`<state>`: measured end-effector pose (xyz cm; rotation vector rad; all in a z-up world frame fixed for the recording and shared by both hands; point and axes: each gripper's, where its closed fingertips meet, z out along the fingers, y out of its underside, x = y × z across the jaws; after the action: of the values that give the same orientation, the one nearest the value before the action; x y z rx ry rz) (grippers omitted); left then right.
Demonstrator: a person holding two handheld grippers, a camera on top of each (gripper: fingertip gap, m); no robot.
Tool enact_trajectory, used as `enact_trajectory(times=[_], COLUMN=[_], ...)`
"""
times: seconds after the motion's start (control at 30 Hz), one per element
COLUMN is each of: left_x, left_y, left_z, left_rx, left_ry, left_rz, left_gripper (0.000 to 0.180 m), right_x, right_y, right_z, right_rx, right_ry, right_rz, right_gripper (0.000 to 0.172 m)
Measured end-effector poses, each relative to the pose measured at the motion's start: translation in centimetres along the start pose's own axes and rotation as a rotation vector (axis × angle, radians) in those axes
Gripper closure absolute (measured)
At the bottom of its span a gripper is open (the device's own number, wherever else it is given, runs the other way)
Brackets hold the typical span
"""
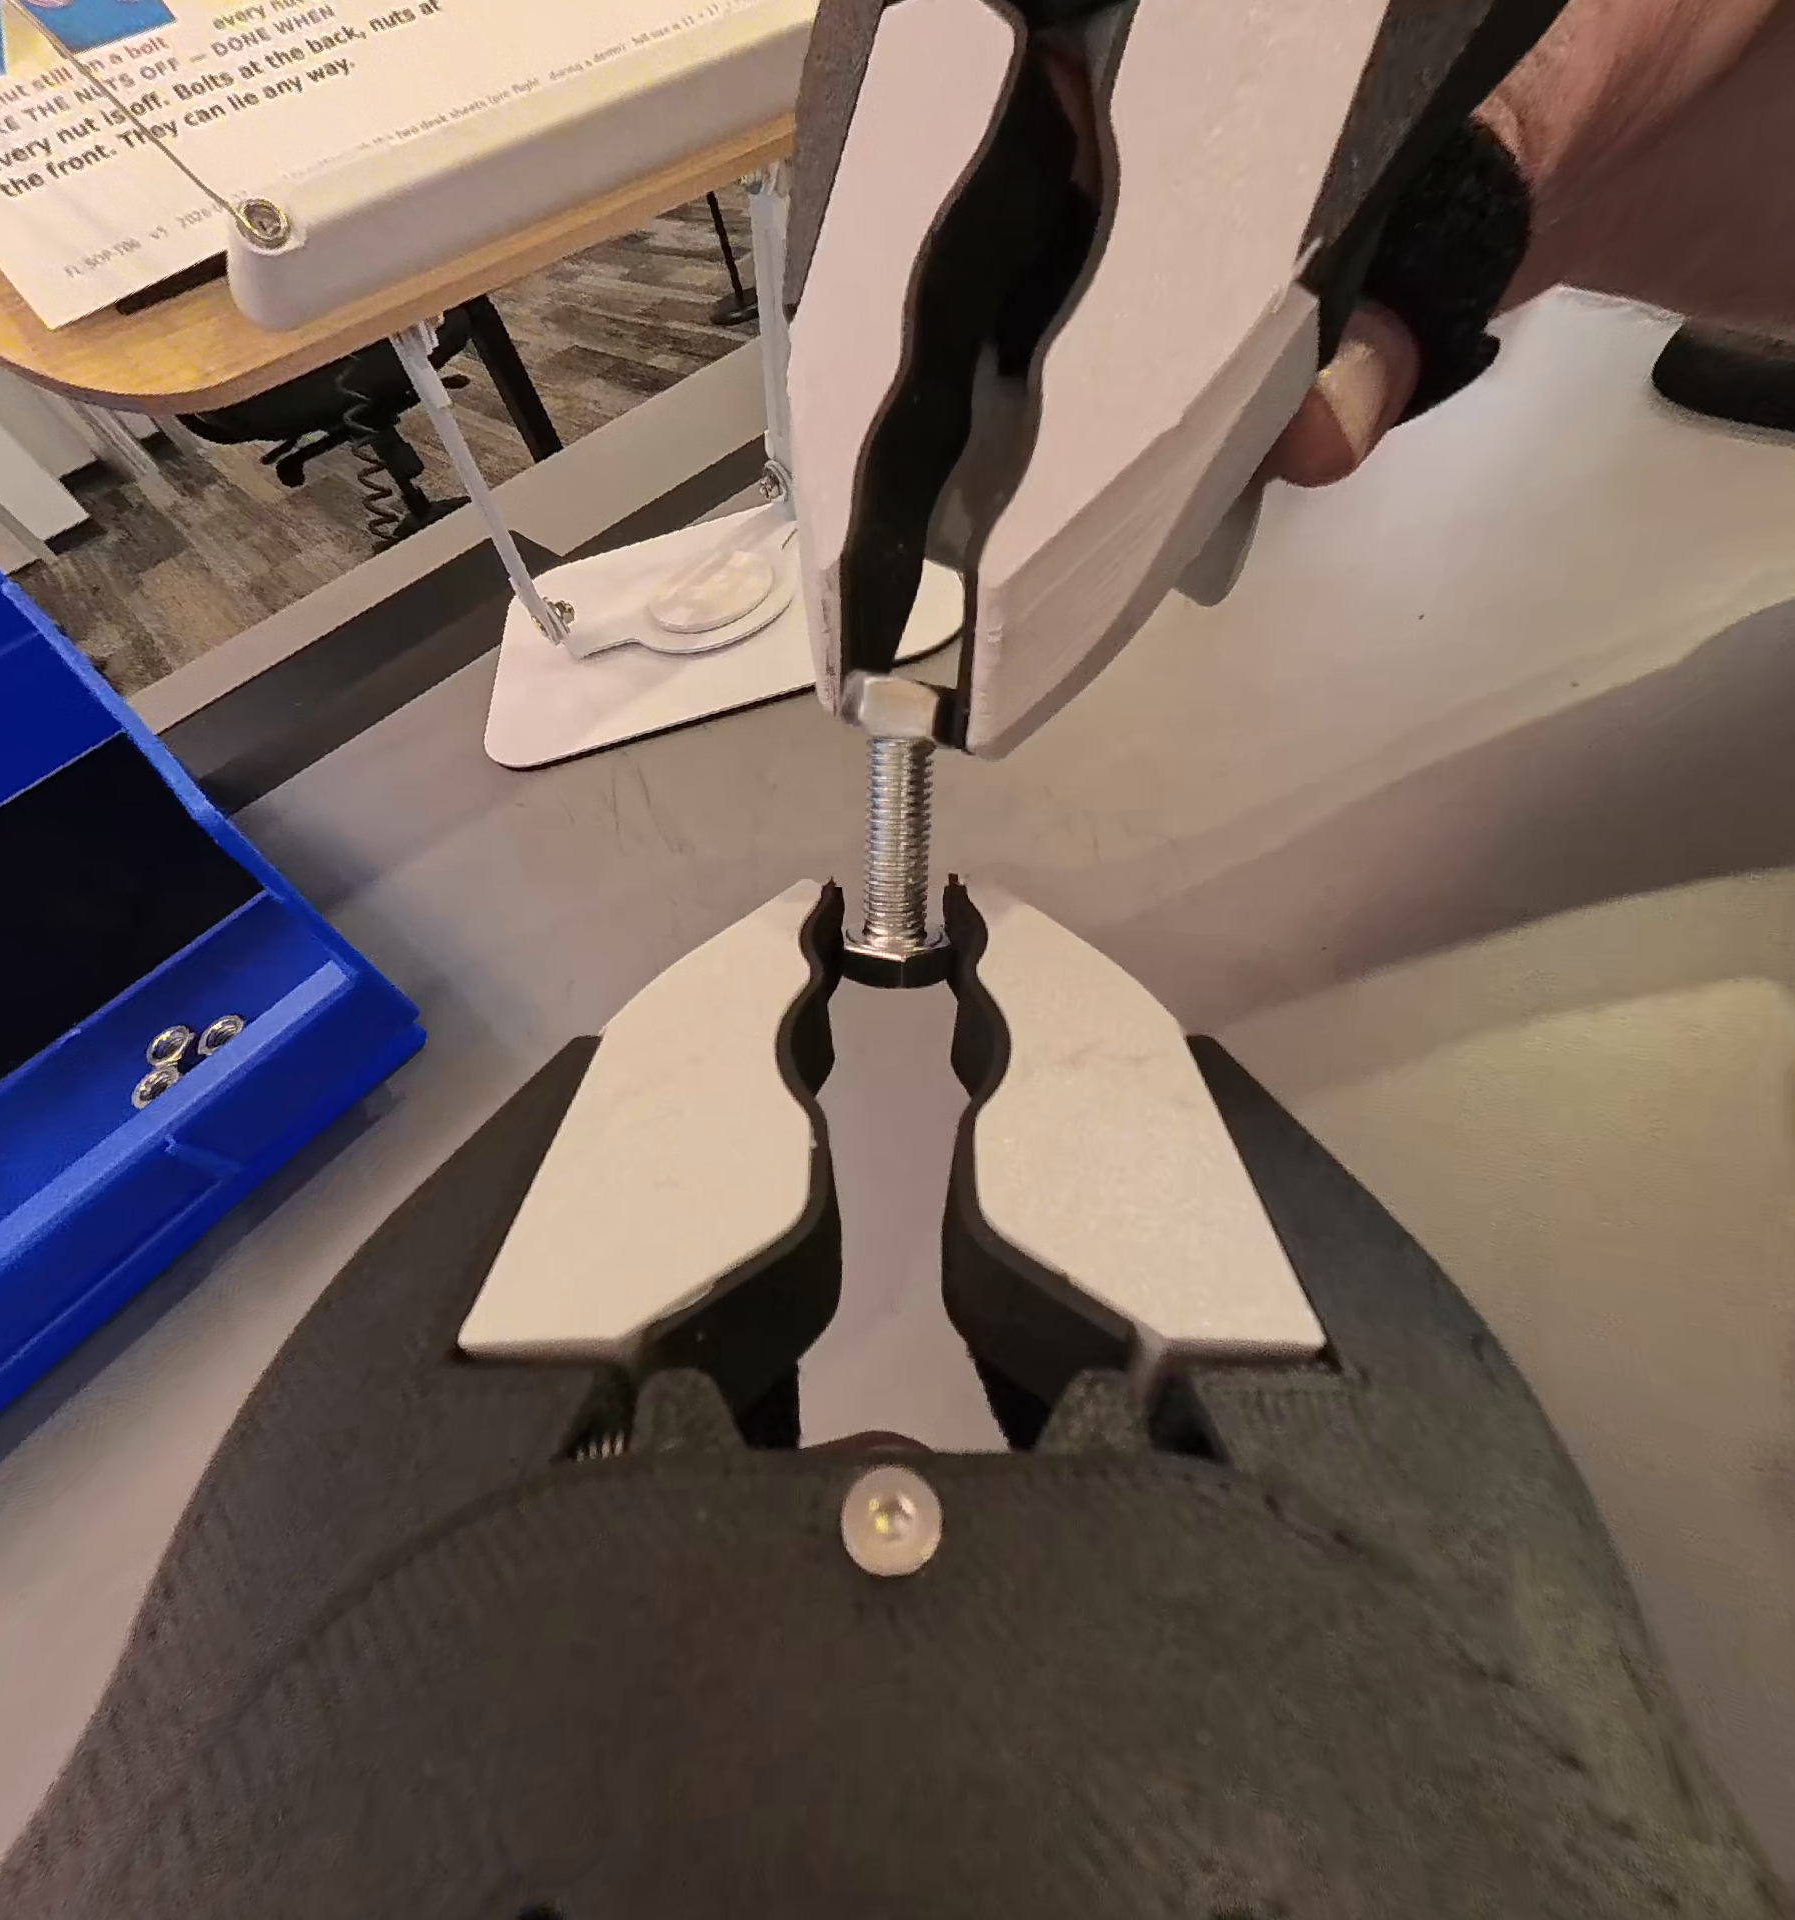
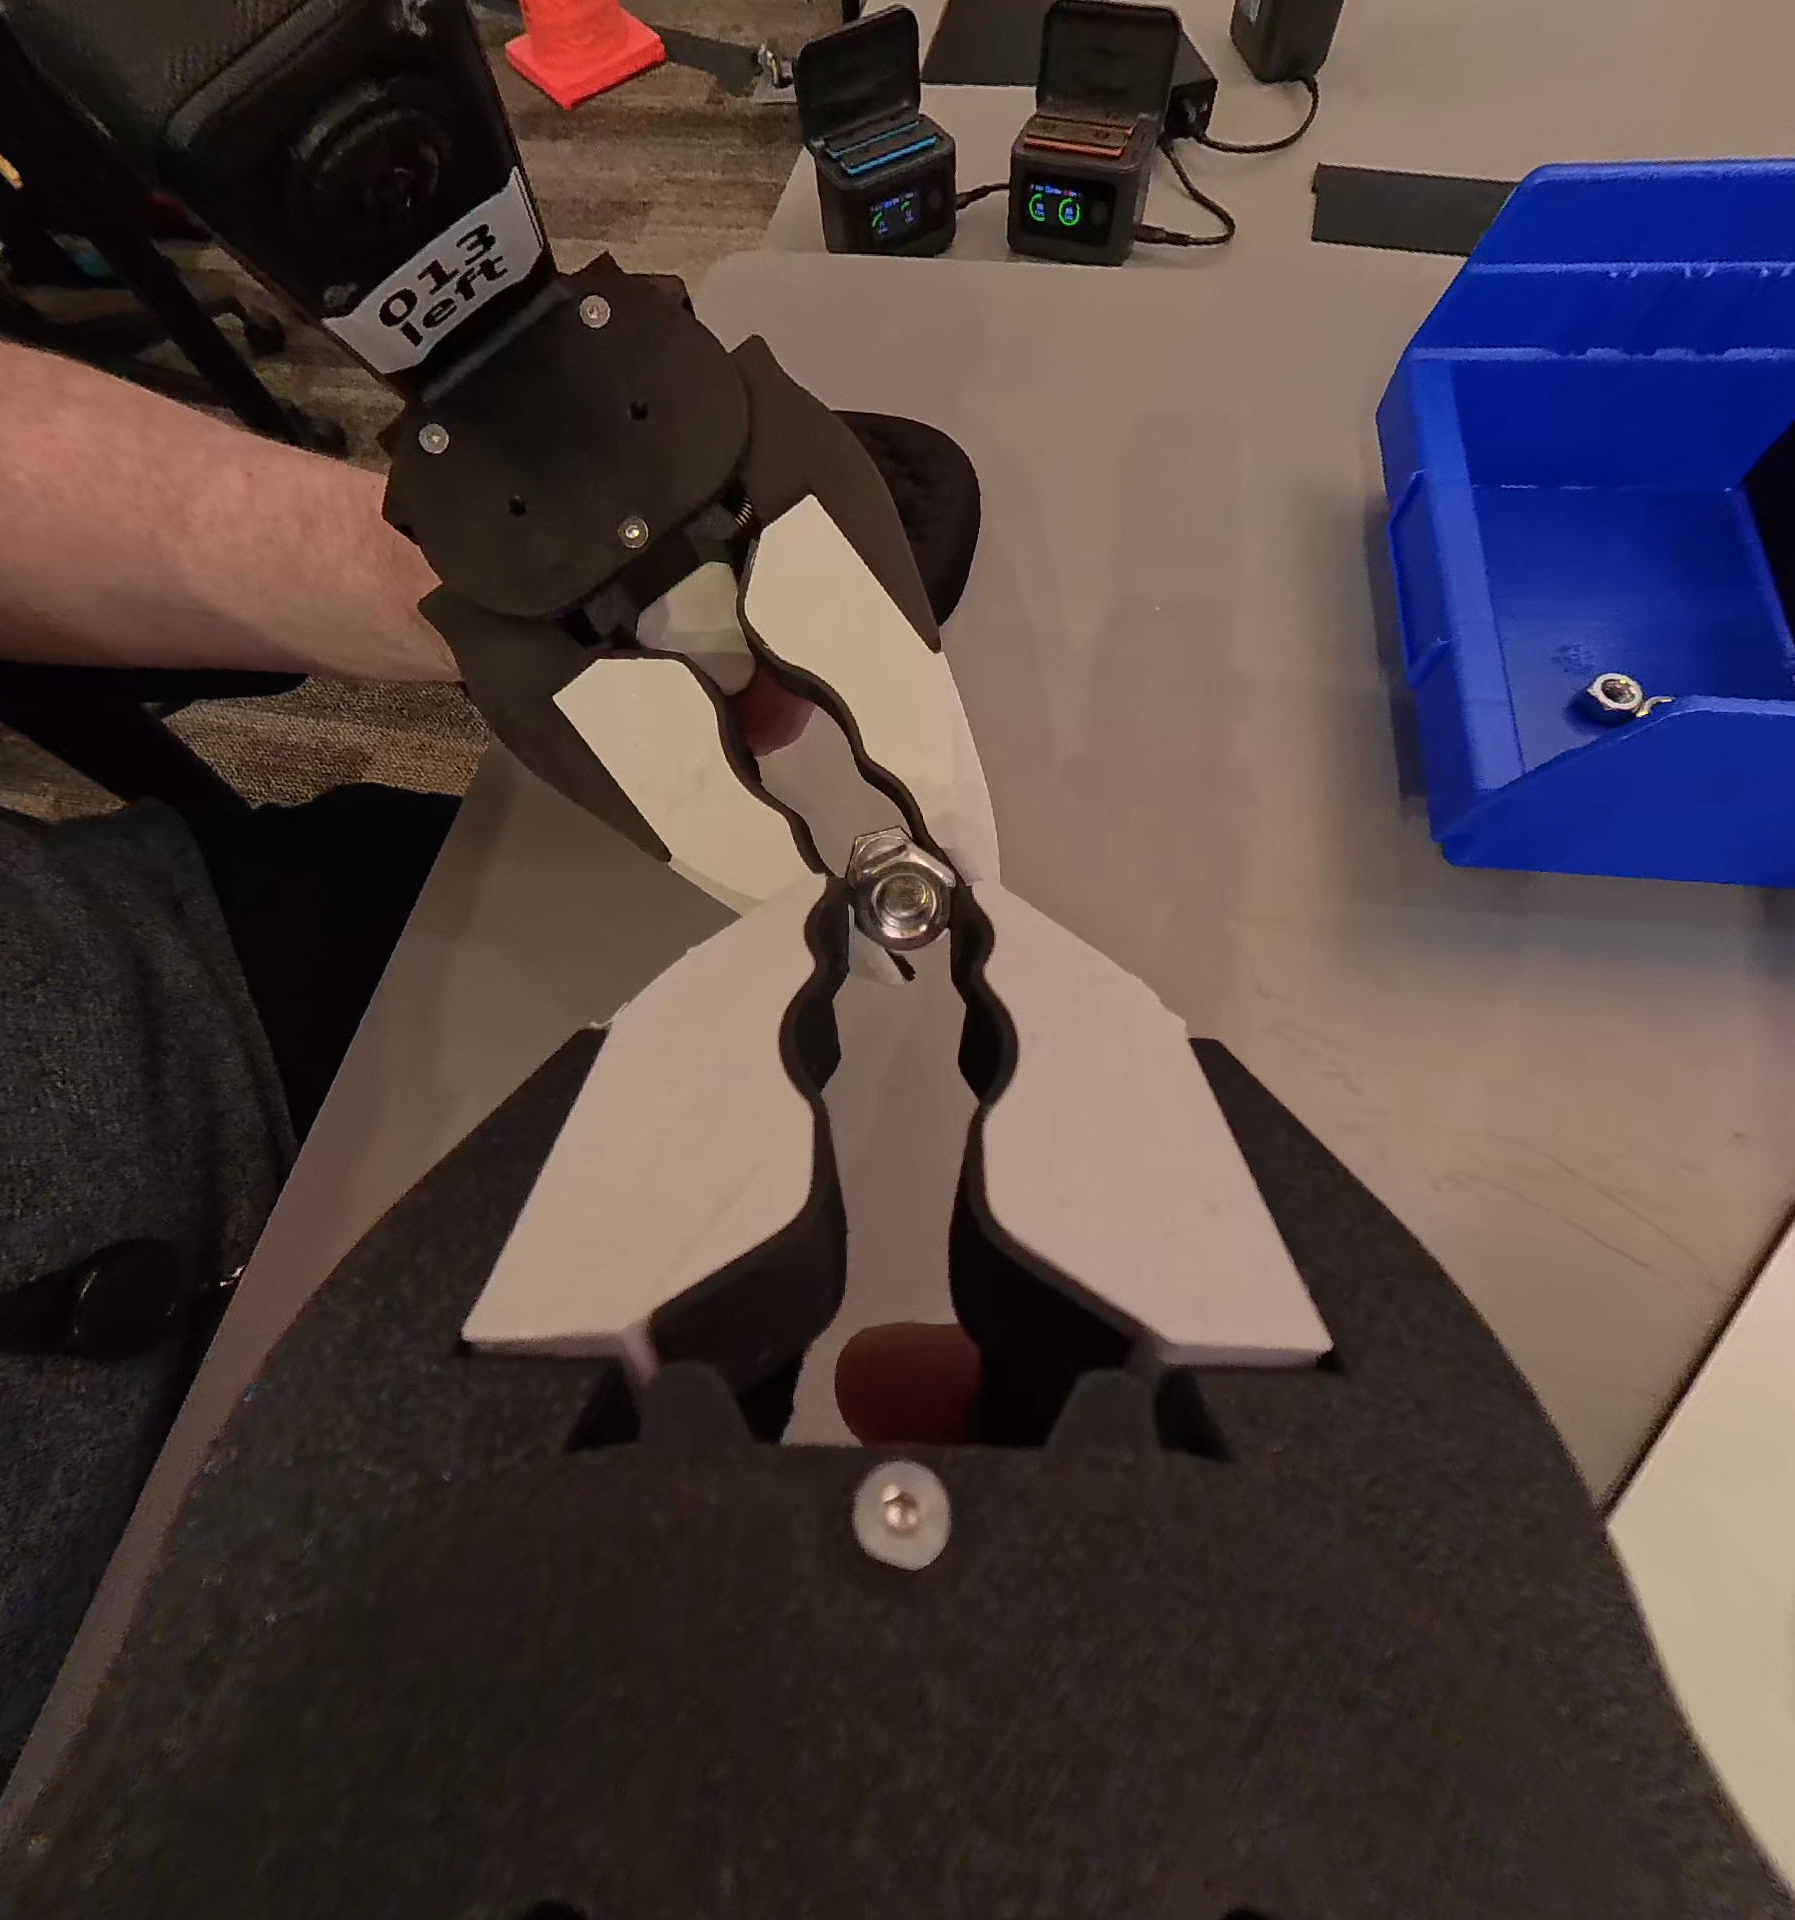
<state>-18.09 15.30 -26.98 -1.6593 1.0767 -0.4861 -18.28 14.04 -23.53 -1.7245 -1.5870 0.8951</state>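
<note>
A silver threaded bolt (image 1: 895, 831) hangs in the air between my two grippers, above the grey table (image 1: 1444, 1039). My left gripper (image 1: 893, 930) is shut on the hex nut (image 1: 891, 964) at the bolt's near end, with both black pads against the nut's flats. My right gripper (image 1: 903, 707) comes down from above and is shut on the bolt's hex head (image 1: 888, 707). In the right wrist view my right gripper (image 2: 898, 914) pinches the head (image 2: 901, 902), seen end-on. The left gripper (image 2: 877, 847) reaches in from the upper left, with the nut (image 2: 875, 844) just behind the head.
A blue bin (image 1: 41, 1247) stands at the left with three loose nuts (image 1: 181, 1055) in its front part; it also shows in the right wrist view (image 2: 1651, 800). A white document stand (image 1: 664, 675) is behind. Two charging cases (image 2: 882, 177) sit at the far table edge. My left and right fingertips are right by each other.
</note>
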Motion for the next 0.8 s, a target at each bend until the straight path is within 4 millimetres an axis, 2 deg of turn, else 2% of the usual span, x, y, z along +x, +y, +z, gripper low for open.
enact_trajectory(times=[0.37,0.8], left_x=[0.5,0.0], left_y=[0.5,0.4], left_z=[0.5,0.6], left_rx=[-0.060,-0.064], left_ry=[-0.013,-0.075], left_rz=[0.078,0.101], left_gripper=[0.162,0.162], right_x=[-0.2,0.3], right_y=[1.0,1.2], right_z=[-0.2,-0.2], right_rx=[-0.168,-0.017], right_ry=[-0.014,-0.015], right_rz=[-0.162,0.138], right_gripper=[0.154,0.154])
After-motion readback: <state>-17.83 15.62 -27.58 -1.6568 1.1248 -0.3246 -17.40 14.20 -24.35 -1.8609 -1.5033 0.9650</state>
